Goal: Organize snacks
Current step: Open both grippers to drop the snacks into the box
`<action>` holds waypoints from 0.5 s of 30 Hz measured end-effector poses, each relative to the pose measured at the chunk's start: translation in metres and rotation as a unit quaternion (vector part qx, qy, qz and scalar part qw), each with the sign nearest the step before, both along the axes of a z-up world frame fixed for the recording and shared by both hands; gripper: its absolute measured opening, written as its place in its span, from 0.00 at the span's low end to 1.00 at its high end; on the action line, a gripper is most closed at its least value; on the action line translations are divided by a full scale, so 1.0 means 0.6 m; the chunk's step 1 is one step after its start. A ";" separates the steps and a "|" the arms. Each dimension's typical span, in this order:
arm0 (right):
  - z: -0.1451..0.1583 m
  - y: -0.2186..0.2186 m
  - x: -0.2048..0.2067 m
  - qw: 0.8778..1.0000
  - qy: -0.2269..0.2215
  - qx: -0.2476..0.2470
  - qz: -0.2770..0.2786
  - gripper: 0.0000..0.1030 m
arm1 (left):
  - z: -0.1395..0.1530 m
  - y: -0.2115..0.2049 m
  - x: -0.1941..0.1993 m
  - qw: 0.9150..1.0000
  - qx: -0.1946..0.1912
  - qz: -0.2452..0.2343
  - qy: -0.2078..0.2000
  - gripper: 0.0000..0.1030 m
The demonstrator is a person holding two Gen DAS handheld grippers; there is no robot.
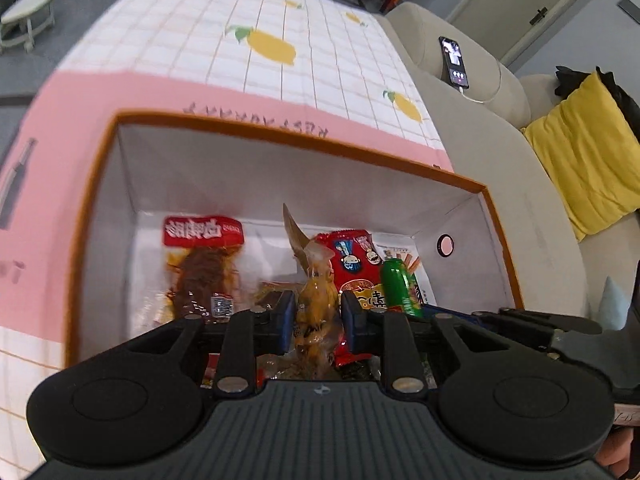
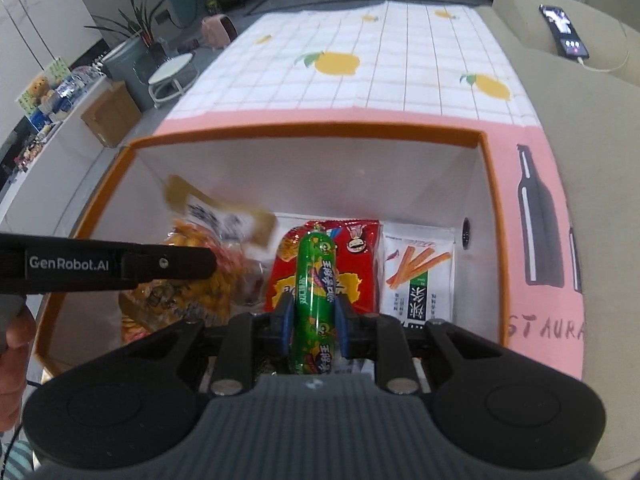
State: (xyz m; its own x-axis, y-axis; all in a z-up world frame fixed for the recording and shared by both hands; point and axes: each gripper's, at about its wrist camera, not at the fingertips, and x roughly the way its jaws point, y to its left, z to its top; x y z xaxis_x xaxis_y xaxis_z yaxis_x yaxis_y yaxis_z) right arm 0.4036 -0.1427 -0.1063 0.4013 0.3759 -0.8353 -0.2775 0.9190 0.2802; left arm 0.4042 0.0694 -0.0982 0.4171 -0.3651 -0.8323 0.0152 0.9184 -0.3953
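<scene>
Both claws hang over the orange-rimmed box (image 2: pixel 494 184): the left claw (image 1: pixel 318 316) clenches a yellow snack pouch (image 1: pixel 316 300), the right claw (image 2: pixel 314 320) a green sausage stick (image 2: pixel 316 292), long axis running near-to-far.

Bright, even indoor light w/ soft shadows inside the box (image 1: pixel 280 168). Strong fisheye bend at edges. Slight motion blur throughout.
</scene>
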 end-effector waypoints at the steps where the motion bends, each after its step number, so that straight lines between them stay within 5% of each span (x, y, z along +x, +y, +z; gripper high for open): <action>1: -0.004 0.000 0.004 1.000 0.003 0.001 0.000 0.19 | -0.005 0.000 0.003 1.000 0.003 0.001 0.003 0.26; 5: -0.009 0.000 0.008 1.000 -0.004 -0.005 0.000 0.23 | -0.006 -0.002 0.008 1.000 0.028 -0.004 -0.014 0.29; 7: -0.004 -0.004 0.007 1.000 -0.009 -0.001 -0.002 0.38 | 0.001 -0.004 0.008 0.998 0.054 -0.005 -0.023 0.41; 9: 0.001 -0.008 0.008 1.000 -0.013 0.002 -0.006 0.40 | 0.014 -0.008 0.001 0.995 0.085 -0.009 -0.046 0.48; 15: 0.027 -0.015 -0.009 1.000 -0.026 -0.009 -0.007 0.43 | 0.061 -0.032 -0.042 0.981 0.153 -0.043 -0.110 0.50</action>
State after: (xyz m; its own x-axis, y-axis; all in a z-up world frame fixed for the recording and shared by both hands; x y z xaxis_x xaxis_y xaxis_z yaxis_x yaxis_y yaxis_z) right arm 0.3982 -0.1517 -0.0899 0.4500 0.3547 -0.8196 -0.2788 0.9277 0.2484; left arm 0.3789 0.0504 -0.0616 0.5781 -0.1542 -0.8013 0.1514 0.9852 -0.0803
